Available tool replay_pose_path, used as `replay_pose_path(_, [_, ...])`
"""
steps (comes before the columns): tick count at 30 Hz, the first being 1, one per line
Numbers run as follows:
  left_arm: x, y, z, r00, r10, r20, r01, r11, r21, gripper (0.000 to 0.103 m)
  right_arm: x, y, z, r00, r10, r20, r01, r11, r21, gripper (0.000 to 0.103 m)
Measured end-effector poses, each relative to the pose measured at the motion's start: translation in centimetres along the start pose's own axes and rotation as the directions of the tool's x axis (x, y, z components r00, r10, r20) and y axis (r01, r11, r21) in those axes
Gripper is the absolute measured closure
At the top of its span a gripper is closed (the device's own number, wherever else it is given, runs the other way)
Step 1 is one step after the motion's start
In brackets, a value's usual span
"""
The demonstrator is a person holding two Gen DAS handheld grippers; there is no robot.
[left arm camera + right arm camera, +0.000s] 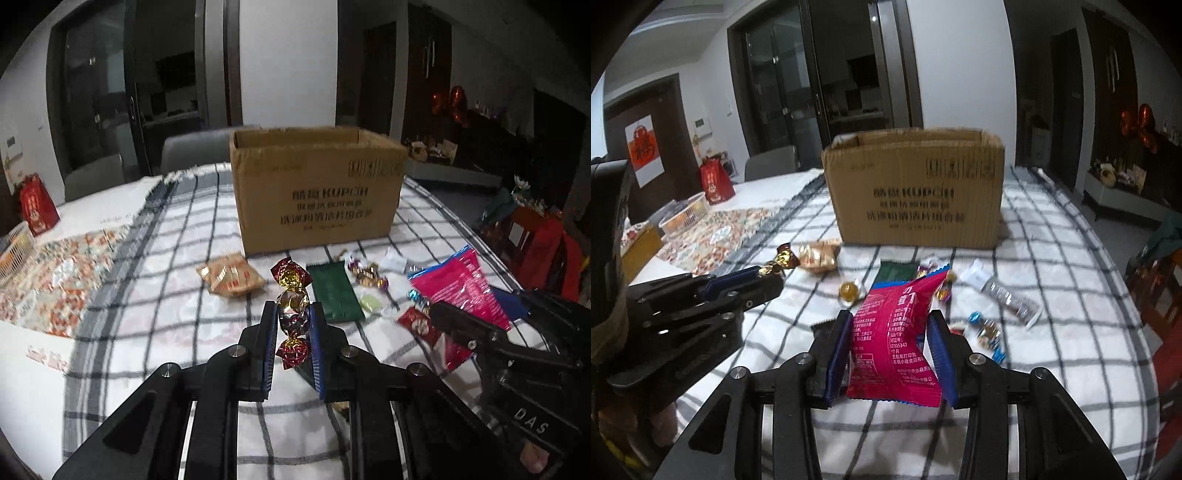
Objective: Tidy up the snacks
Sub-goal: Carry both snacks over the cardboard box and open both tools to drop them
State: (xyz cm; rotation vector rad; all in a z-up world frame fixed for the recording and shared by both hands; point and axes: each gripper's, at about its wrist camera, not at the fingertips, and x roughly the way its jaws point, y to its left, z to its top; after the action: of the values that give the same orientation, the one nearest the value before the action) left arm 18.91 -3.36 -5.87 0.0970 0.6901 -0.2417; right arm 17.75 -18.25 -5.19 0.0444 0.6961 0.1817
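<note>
A foil-wrapped candy [291,314] is clenched in the left claw [293,317], and a pink snack bag [897,332] is grasped in the right claw [890,339], both above the worktop [177,258]. They are best carried level over the open cardboard box [317,192] before anything is let go.

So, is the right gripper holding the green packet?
No, the right gripper clamps a pink snack bag; the green packet lies on the table.
</note>
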Motion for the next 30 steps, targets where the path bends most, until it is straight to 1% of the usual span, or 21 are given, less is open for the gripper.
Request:
replay_pose_path(6, [-1.8,-0.3,2.3,0.997,0.016,0.08,-0.018,1.0,0.018,0.085,-1.8,-0.4,2.6,0.995,-0.014,0.096,0.015,1.0,-0.013,0.061])
replay_pose_path(12, [-2.2,0.0,4.6,0.993,-0.003,0.119,0.003,1.0,-0.002,0.085,-1.9,-1.4,5.3,0.989,-0.015,0.15,0.015,1.0,0.001,0.061])
replay_pose_path(17, [-1.9,0.2,7.0,0.988,0.016,0.156,-0.017,1.0,0.005,0.085,-1.5,-1.9,7.4,0.979,-0.038,0.198,0.04,0.999,-0.006,0.061])
replay_pose_path(22, [-1.0,0.5,9.7,0.982,0.023,0.189,-0.026,1.0,0.011,0.085,-0.6,-2.6,9.8,0.976,-0.032,0.216,0.033,0.999,0.0,0.061])
replay_pose_path(30, [0.9,1.1,12.9,0.979,0.017,0.202,-0.022,1.0,0.02,0.085,1.6,-3.7,13.5,0.977,-0.011,0.215,0.013,1.0,-0.007,0.061])
